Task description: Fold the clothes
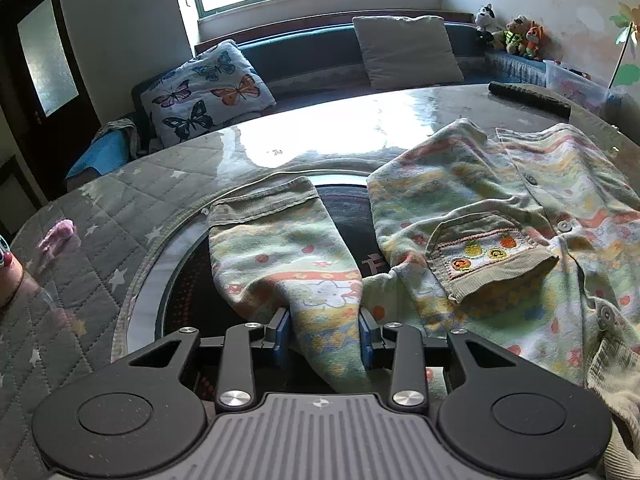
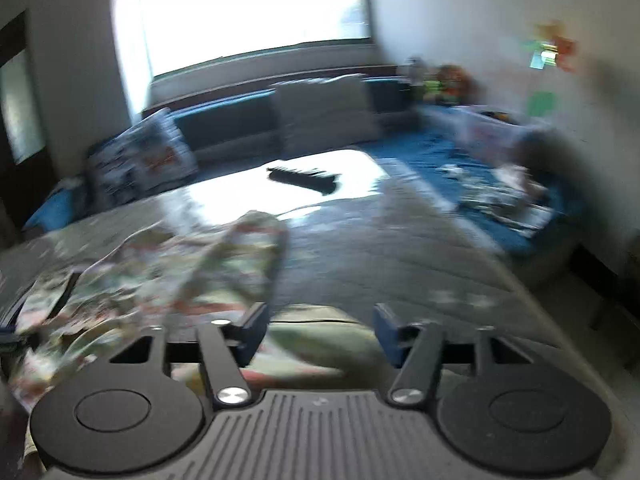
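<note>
Pyjama top [image 1: 500, 216] on table; left gripper [image 1: 324, 336] jaws clamp its sleeve; right gripper [image 2: 320, 328] jaws empty, parted.

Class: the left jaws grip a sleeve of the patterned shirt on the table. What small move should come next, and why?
Probably carry the sleeve across onto the shirt body: the left gripper pinches it, it lies stretched away from the body, and the right gripper hangs open, empty.

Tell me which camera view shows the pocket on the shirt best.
The left wrist view: the pocket is sharp there, with its fruit pattern clear. In the right wrist view the shirt is a blur and no pocket can be made out.
</note>
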